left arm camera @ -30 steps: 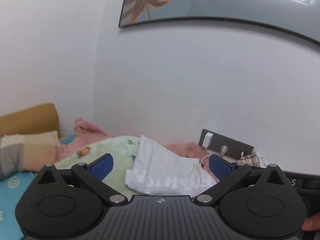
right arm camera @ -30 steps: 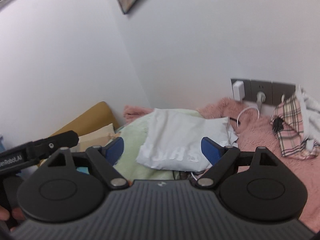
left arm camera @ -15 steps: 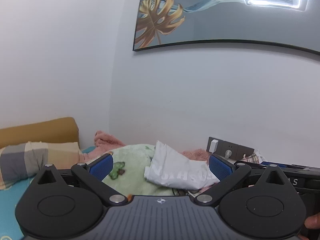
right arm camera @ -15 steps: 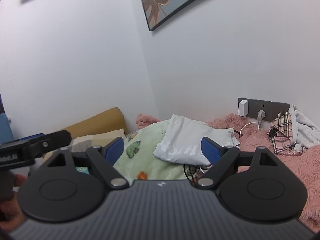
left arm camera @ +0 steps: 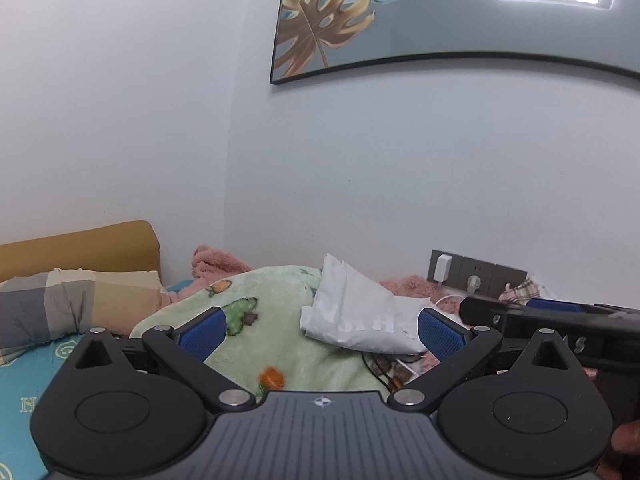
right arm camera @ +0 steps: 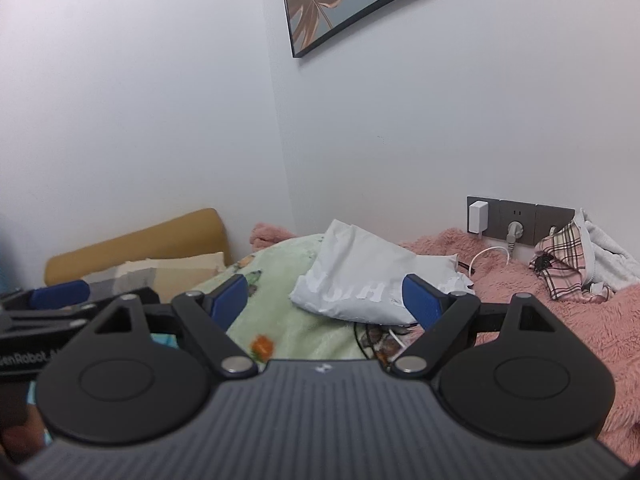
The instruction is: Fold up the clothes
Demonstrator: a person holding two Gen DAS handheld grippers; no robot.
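Left wrist view, both claws [left arm camera: 320,330] [right arm camera: 326,298] apart, empty, above green blanket [left arm camera: 280,344], white bag [left arm camera: 360,320] ahead.

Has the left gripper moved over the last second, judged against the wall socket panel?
Yes. The left gripper has pulled back and tilted upward: the socket panel looks smaller, and more of the framed picture shows.

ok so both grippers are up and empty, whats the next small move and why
Probably tip both grippers down toward the bed. The left gripper and right gripper are open, hold nothing, and look mostly at the wall. The only garment-like thing in view is the plaid cloth by the wall outlets; the right gripper is nearer it.
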